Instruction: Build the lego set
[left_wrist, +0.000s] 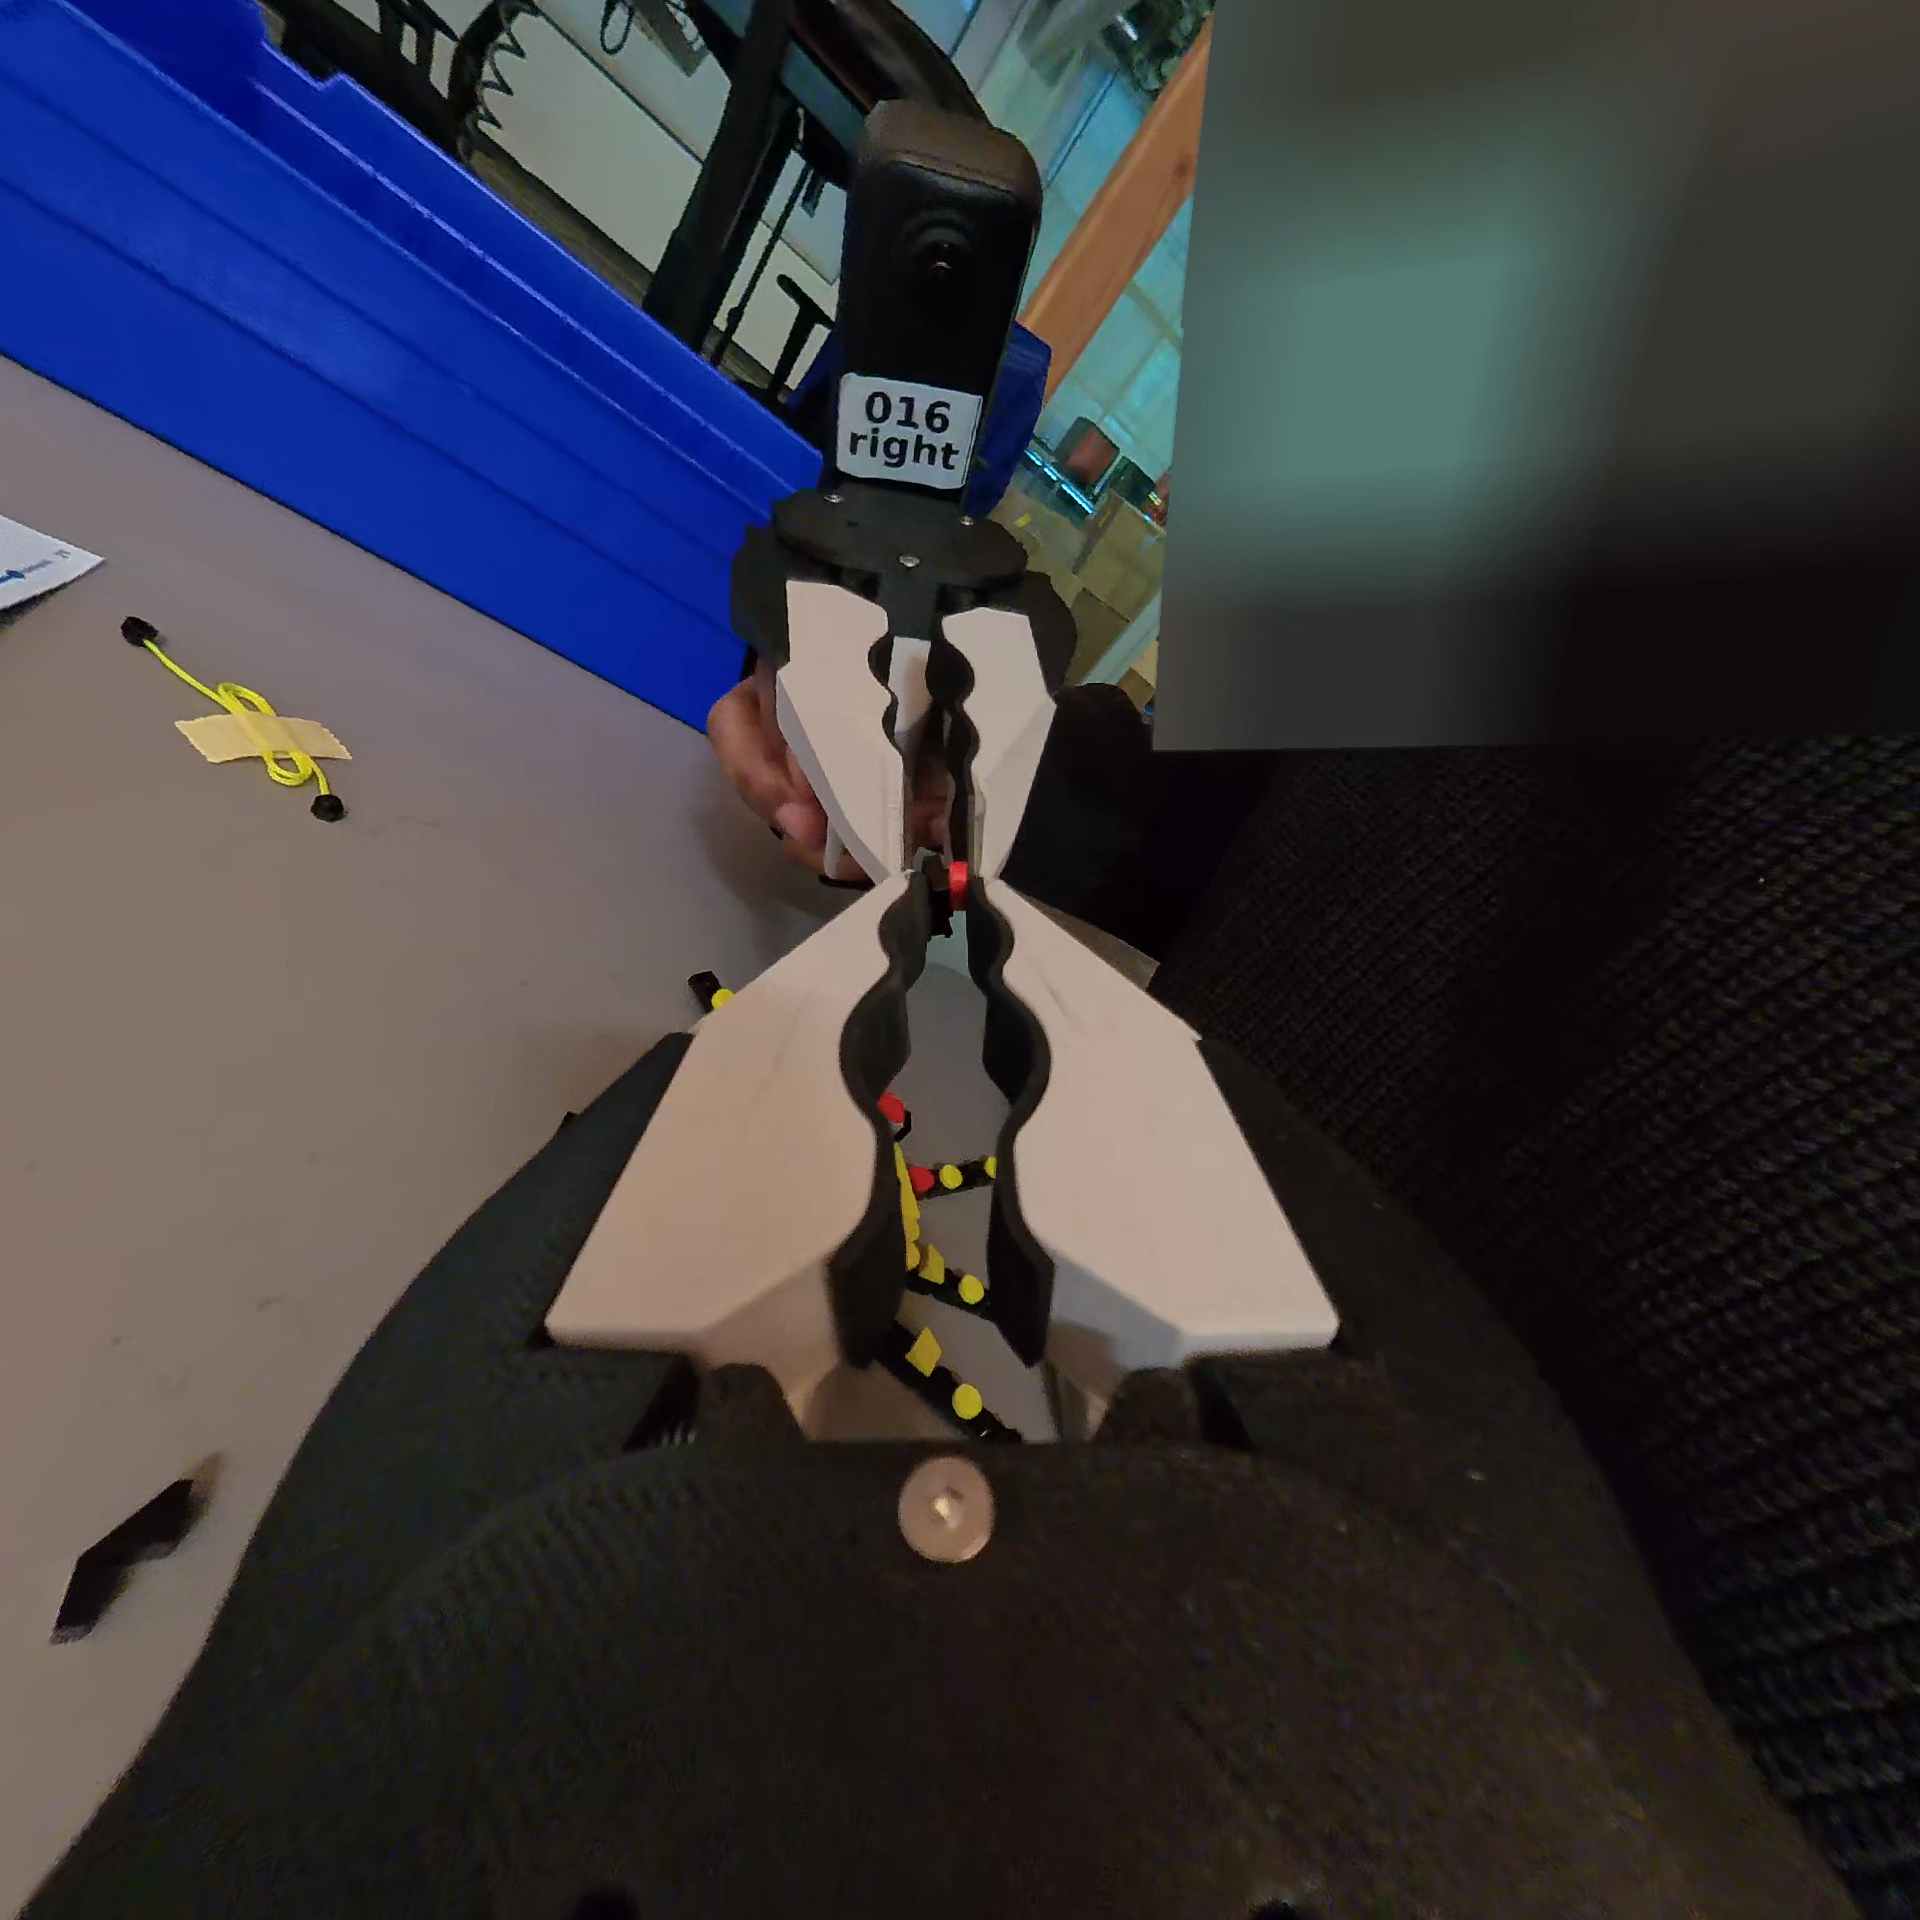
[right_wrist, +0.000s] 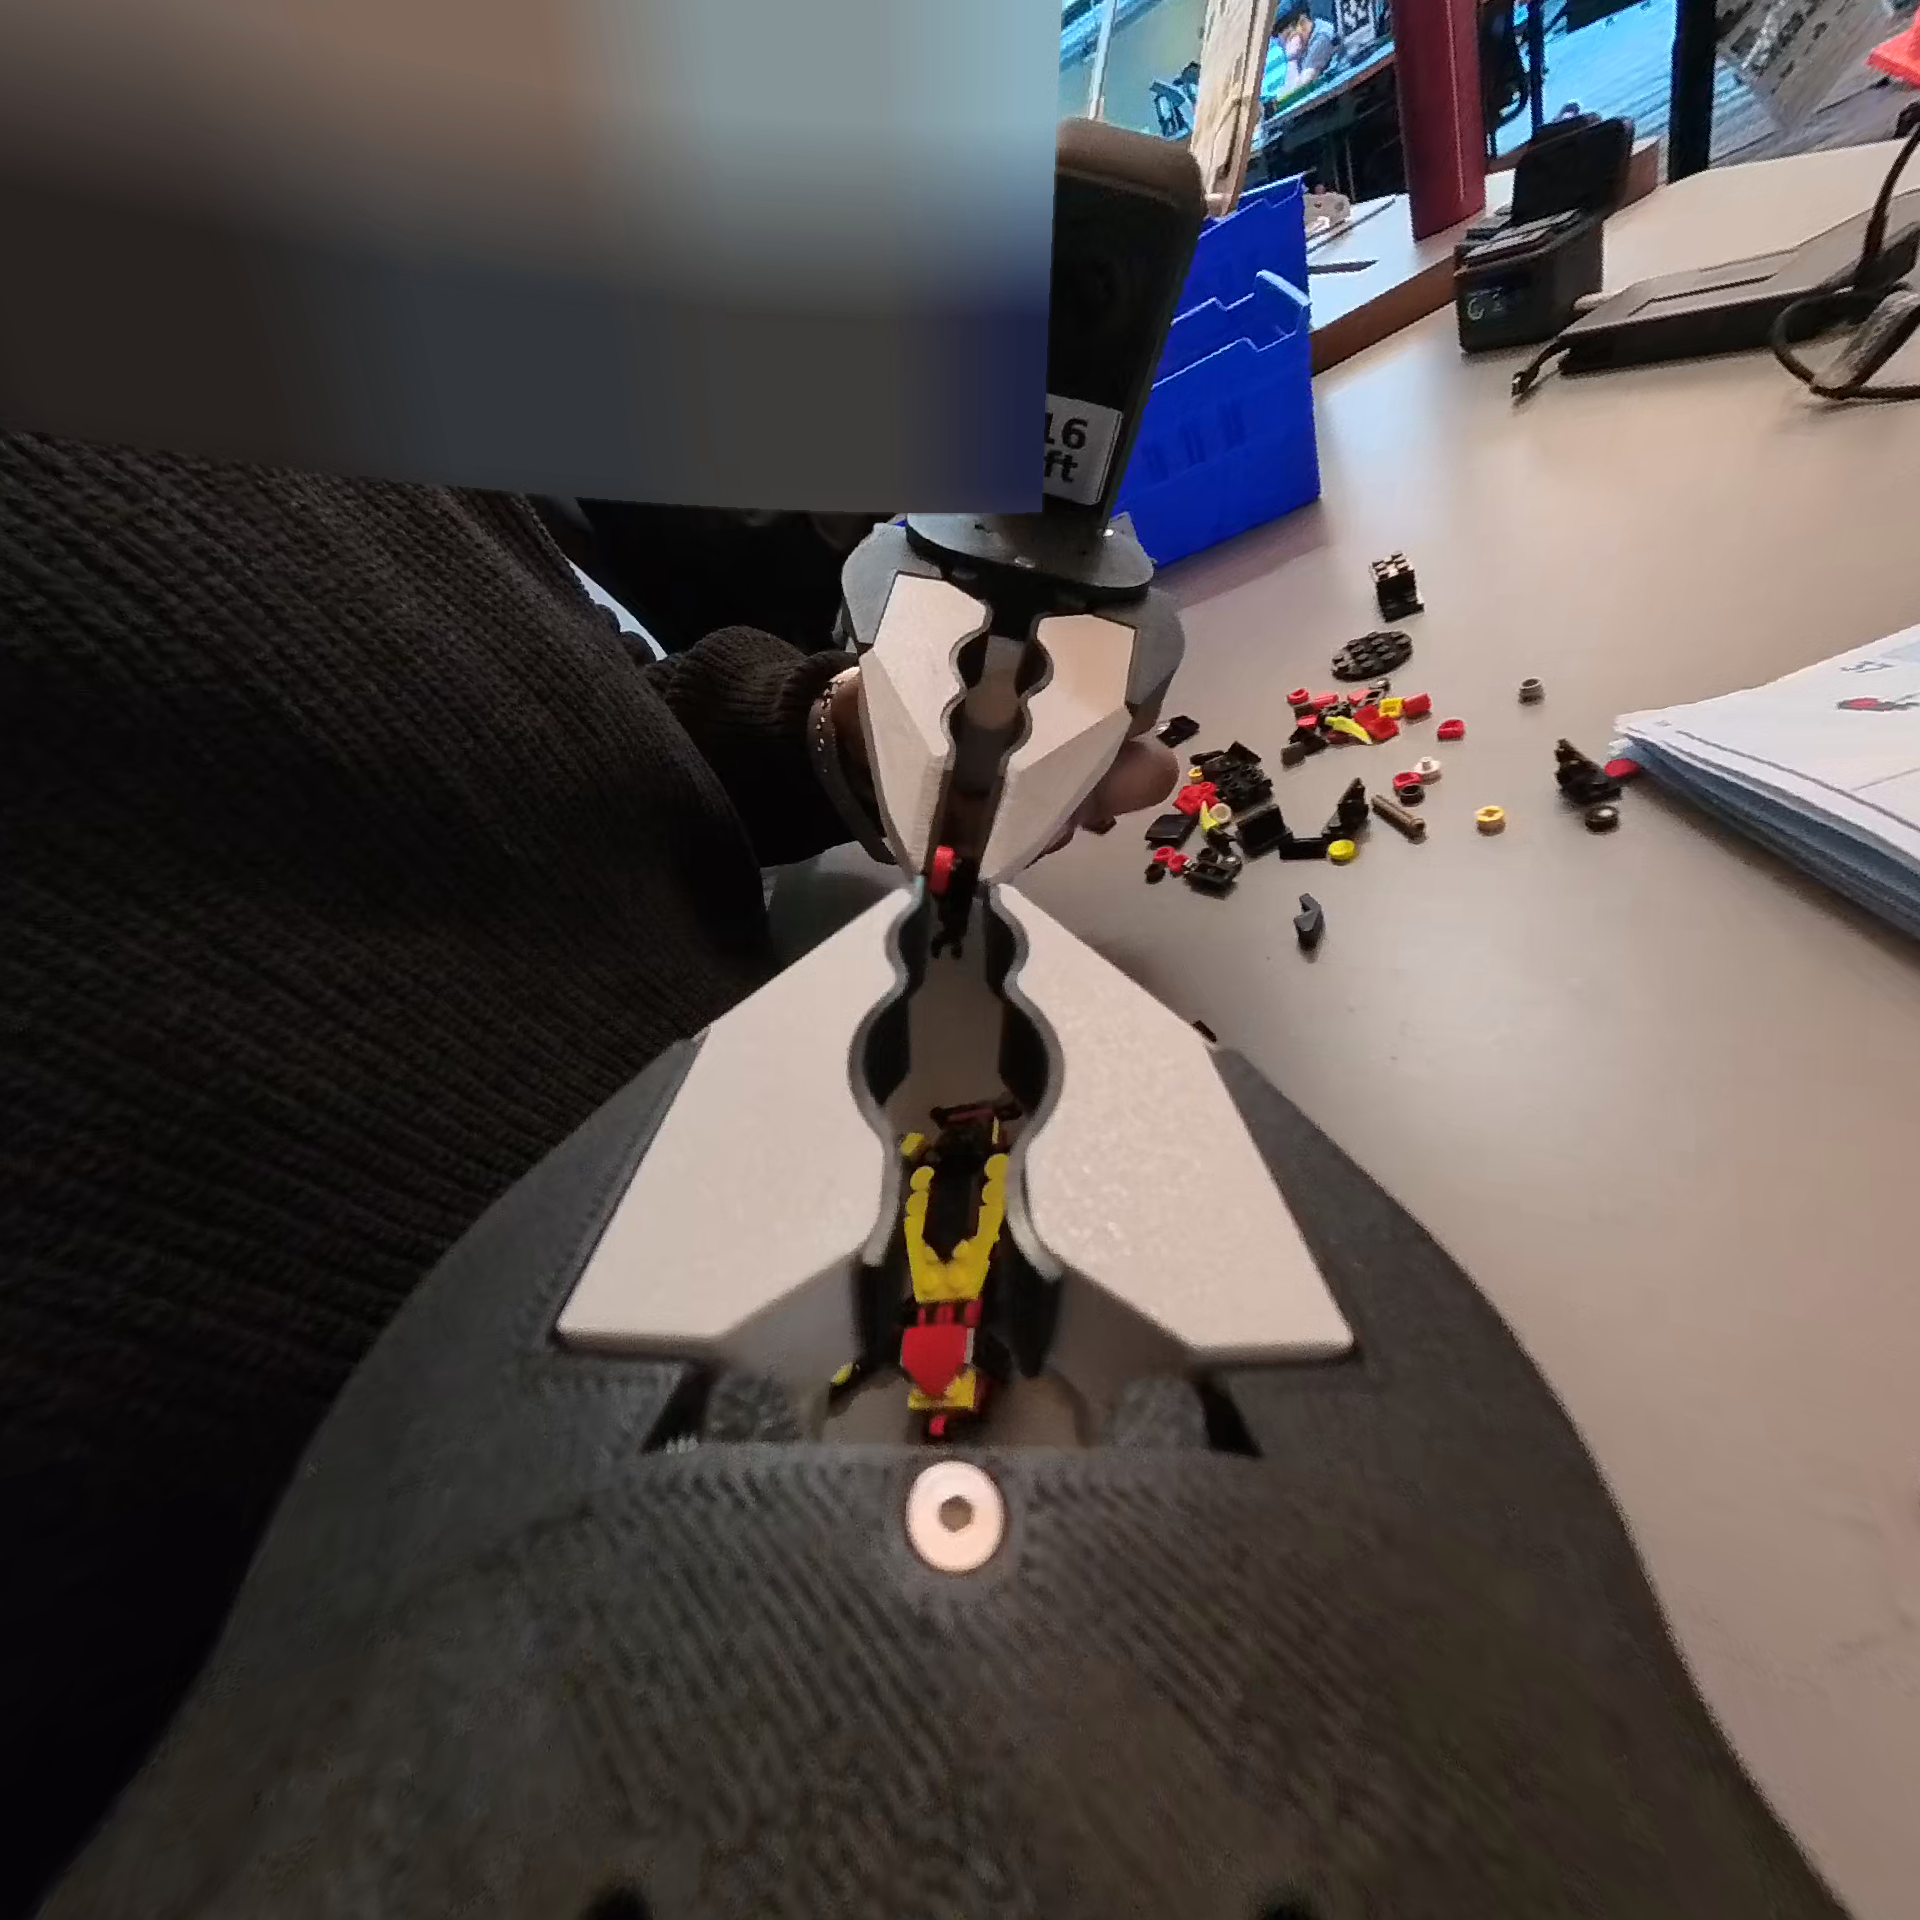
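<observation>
Above the bench (right_wrist: 1558, 1039), the left gripper (left_wrist: 940, 904) and right gripper (right_wrist: 951, 904) met tip to tip, both clamping a small red-and-black lego piece (left_wrist: 954, 883).

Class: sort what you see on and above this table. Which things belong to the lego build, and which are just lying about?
Belongs to the build:
- small red-and-black piece pinched between both tongs
- part-built yellow, red and black model
- loose lego pieces
- instruction booklet

Just lying about:
- blue bins
- yellow cord under tape
- black cases and cables
</observation>
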